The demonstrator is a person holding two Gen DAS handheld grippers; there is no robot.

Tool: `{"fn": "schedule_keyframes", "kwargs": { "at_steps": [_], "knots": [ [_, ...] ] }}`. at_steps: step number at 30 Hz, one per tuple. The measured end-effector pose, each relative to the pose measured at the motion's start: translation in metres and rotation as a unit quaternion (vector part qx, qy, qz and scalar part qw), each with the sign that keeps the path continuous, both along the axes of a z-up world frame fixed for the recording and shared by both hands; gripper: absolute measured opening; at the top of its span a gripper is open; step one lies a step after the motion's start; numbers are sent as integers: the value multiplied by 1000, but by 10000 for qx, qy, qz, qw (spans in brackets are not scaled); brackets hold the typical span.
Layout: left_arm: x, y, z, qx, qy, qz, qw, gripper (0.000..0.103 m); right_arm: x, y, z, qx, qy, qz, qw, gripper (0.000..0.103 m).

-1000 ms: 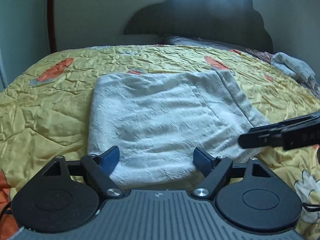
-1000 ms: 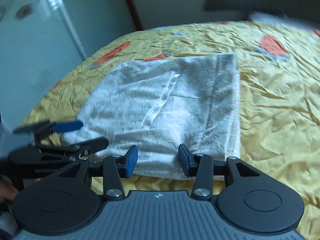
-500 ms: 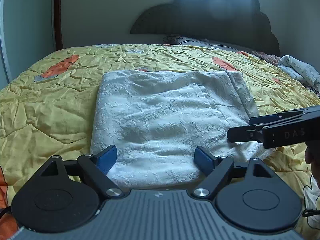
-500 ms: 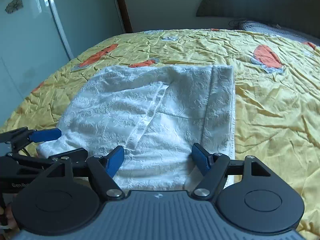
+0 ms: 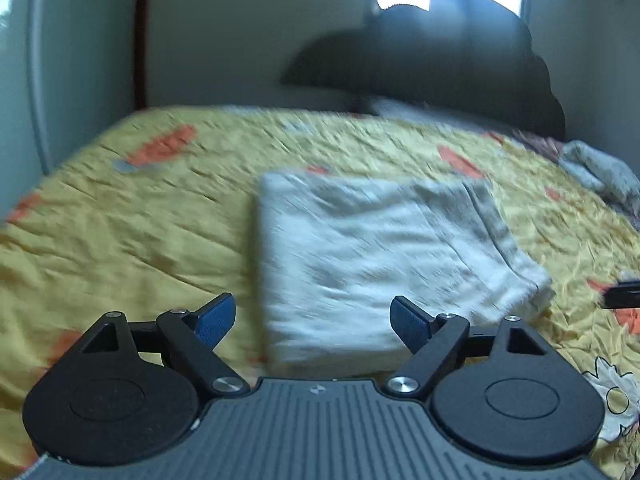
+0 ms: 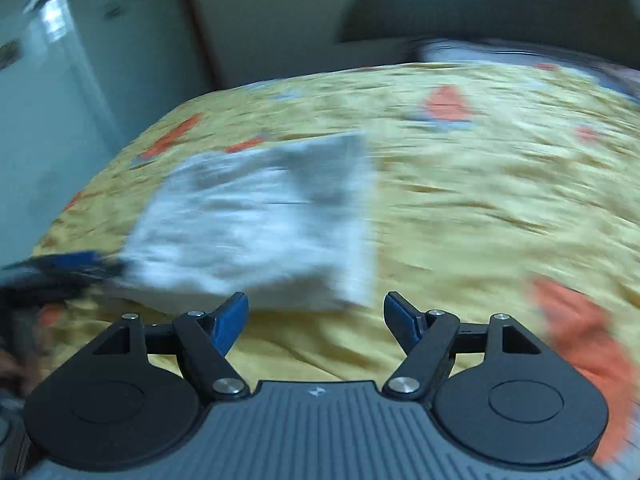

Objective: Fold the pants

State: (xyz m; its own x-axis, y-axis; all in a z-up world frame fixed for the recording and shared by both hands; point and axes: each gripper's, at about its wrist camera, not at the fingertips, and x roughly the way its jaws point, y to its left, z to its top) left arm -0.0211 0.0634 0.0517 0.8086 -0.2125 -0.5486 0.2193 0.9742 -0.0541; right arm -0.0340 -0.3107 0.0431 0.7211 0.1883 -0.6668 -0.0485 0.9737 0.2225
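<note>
The white textured pants (image 5: 384, 256) lie folded into a flat rectangle on the yellow quilt (image 5: 132, 248). In the left wrist view my left gripper (image 5: 313, 322) hangs open above the near edge of the fold, with nothing between its blue pads. In the right wrist view the pants (image 6: 264, 220) sit ahead and to the left, and my right gripper (image 6: 316, 320) is open over bare quilt (image 6: 480, 216) just short of the near edge. Both views are blurred by motion. The left gripper's fingers (image 6: 68, 264) show at the far left of the right wrist view.
A dark headboard (image 5: 440, 52) and a pillow (image 5: 404, 108) stand at the far end of the bed. A crumpled grey-blue cloth (image 5: 600, 172) lies at the right edge. A pale cabinet door (image 6: 44, 92) borders the bed on the left. The quilt is wrinkled with orange patches.
Both grippers have drawn back and up from the folded pants, so the pants look smaller and farther. The right gripper's jaws have widened and left the cloth's near edge.
</note>
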Motion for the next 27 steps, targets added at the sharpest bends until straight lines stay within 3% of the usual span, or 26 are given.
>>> {"fn": "schedule_keyframes", "kwargs": {
  "at_steps": [2, 4, 6, 9, 10, 11, 12, 15, 17, 19, 23, 27],
  "knots": [
    [-16, 37, 19, 142, -359, 322, 9987, 88, -29, -41, 8, -212, -181, -669, 9974, 75],
    [-26, 74, 39, 410, -730, 781, 9934, 88, -53, -75, 19, -845, -454, -1450, 9848, 75],
    [-31, 106, 58, 610, -1037, 1438, 9823, 89, -70, -93, 29, -1932, -747, -2222, 9527, 75],
    [-32, 134, 74, 605, -1307, 2209, 9646, 92, -74, -88, 35, -3574, -1067, -2832, 8836, 81],
    [-31, 132, 76, 584, -1307, 2296, 9627, 92, -71, -78, 34, -3909, -1191, -2729, 8709, 84],
    [-33, 125, 75, 488, -1305, 2218, 9651, 92, -67, -64, 32, -4089, -1291, -2483, 8686, 85],
    [-35, 113, 69, 363, -1277, 2010, 9706, 93, -62, -48, 30, -4068, -1374, -2233, 8751, 88],
    [-40, 60, 39, 196, -946, 1170, 9884, 93, -48, 6, 20, -3226, -1513, -1180, 9269, 90],
    [-44, 24, 14, 146, -677, 801, 9944, 93, -35, 41, 10, -2382, -1390, -563, 9596, 90],
    [-46, -7, -7, 149, -378, 550, 9977, 93, -23, 66, -3, -1628, -1196, -160, 9792, 90],
    [-47, -40, -30, 320, -188, 310, 9988, 93, -2, 95, -31, -507, -494, -80, 9975, 90],
    [-36, -50, -47, 420, 157, 474, 9979, 93, 9, 105, -49, -579, -274, -388, 9972, 90]
  ]
}}
